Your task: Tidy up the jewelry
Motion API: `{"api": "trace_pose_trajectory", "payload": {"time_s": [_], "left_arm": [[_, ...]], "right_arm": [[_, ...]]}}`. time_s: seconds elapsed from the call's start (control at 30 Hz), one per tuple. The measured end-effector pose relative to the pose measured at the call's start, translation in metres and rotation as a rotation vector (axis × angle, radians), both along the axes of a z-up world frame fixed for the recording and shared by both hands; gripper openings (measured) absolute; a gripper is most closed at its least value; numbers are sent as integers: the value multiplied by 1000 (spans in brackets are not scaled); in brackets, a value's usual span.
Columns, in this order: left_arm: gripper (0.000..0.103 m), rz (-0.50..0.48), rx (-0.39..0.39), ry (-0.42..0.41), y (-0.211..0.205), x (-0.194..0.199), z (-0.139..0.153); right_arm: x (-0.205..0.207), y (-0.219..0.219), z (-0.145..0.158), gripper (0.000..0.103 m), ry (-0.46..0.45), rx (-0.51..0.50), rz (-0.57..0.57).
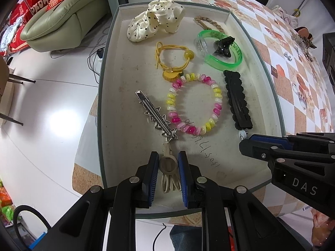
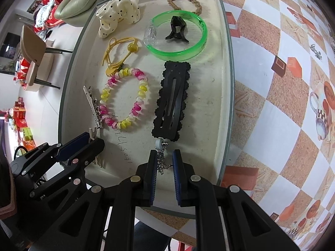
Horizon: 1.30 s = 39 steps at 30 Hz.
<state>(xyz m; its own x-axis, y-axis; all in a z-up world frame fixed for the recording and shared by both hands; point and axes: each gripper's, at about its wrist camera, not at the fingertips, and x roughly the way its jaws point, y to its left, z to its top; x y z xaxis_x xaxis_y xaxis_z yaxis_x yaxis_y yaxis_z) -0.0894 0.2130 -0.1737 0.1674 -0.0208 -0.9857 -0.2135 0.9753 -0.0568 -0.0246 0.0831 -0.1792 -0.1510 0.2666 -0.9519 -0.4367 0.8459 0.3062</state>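
Over the tray (image 1: 108,67): my left fingers (image 1: 167,167) are clenching a beige clip (image 1: 168,165), right fingers (image 2: 164,163) gripping a chain earring (image 2: 161,156), lowering both into place.

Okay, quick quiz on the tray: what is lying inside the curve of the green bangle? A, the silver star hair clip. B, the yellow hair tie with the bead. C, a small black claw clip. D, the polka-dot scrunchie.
C: the small black claw clip sits within the curve of the green bangle, while the other three lie elsewhere in the tray.
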Motion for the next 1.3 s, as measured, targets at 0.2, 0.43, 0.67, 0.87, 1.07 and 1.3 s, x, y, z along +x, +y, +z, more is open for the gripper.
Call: {"api": "trace_pose_trajectory", "payload": {"time_s": [0.2,0.43,0.67,0.87,1.07,1.3], "left_arm": [[24,11,15,17,1,0,1],[24,11,19,19,-1,-2,5],[24,26,23,12,-1,-4,14],[24,1,34,13,-9,-3,19],[40,1,46,15,-12,-1,20],[103,1,73,-27,-15,1,37]], "right_arm": [[-2,4,1,31,2,9,3],[-3,-1,12,33,-7,23,-8],[-3,-9,46,34,-68,56,-19],[-3,-28,63,34,-80,59,-61],[1,-45,73,34,-86,56,-94],[2,-63,86,34,-94,56,-115]]}}
